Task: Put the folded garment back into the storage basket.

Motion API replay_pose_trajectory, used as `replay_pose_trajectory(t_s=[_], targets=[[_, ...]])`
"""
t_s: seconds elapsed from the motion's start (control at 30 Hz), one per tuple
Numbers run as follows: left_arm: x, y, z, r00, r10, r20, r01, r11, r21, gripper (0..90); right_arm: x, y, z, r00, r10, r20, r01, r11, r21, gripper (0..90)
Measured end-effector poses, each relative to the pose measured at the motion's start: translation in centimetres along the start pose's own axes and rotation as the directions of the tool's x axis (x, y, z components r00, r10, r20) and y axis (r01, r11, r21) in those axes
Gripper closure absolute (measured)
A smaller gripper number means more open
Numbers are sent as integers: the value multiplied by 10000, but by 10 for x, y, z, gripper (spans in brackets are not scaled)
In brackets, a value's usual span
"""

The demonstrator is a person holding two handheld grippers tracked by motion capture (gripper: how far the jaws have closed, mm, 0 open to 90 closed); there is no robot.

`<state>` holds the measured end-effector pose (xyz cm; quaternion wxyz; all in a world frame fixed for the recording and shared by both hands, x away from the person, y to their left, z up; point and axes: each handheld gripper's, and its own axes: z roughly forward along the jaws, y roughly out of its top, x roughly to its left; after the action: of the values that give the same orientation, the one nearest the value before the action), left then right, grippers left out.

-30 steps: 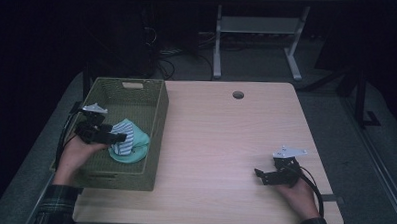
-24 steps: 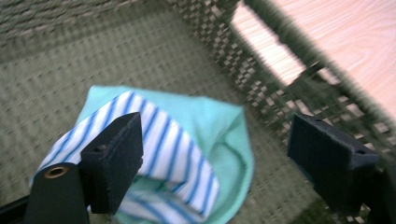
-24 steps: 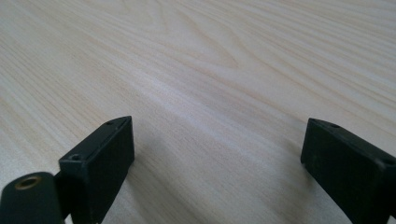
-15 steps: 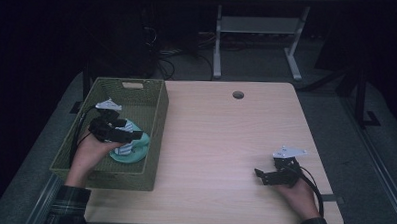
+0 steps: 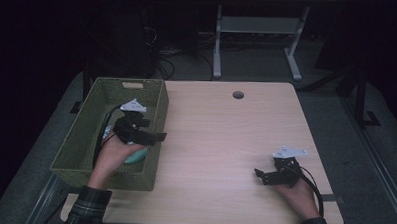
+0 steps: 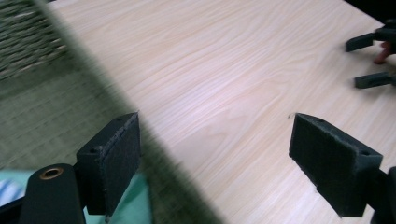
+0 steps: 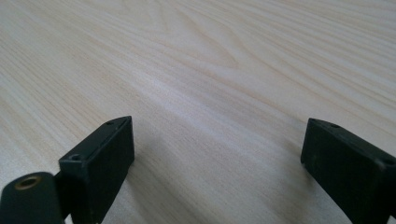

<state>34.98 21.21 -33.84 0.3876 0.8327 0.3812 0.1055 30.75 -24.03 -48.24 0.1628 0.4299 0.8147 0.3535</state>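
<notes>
A teal cloth (image 5: 135,155) lies inside the green woven basket (image 5: 75,147) at the table's left, partly hidden under the person's left hand. My left gripper (image 5: 153,130) hovers over the basket's right rim and points toward the table's middle. Its jaws have just been opening and now stand open with nothing between them. In the left gripper view, my left gripper (image 6: 215,135) has the cloth (image 6: 135,205) low at its left and the basket (image 6: 28,37) behind. My right gripper (image 5: 262,177) rests open near the table's right front; between its jaws (image 7: 217,140) is bare wood.
The light wooden table (image 5: 226,133) has a round cable hole (image 5: 238,95) near its far edge. A metal stand (image 5: 254,29) and cables sit on the dark floor behind. The right gripper's jaws (image 6: 373,60) show far off in the left gripper view.
My left gripper has moved right, from over the cloth inside the basket to above the basket's right rim. The cloth stays in the basket. The right gripper has not moved.
</notes>
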Motion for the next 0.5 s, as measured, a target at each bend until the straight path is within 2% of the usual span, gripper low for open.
replay_pose_trajectory(t_s=[0.27, 0.5], targets=[[-27, 9, 27, 9978, 218, 628, -212, 9997, -109, 162, 0, 0, 0, 10000, -6, -1, 6, 10000, -1, 92], [-50, 11, 50, 9937, 586, 955, -596, 9982, 80, 162, 0, 0, 0, 10000, 18, -9, -18, 10000, 16, 91]])
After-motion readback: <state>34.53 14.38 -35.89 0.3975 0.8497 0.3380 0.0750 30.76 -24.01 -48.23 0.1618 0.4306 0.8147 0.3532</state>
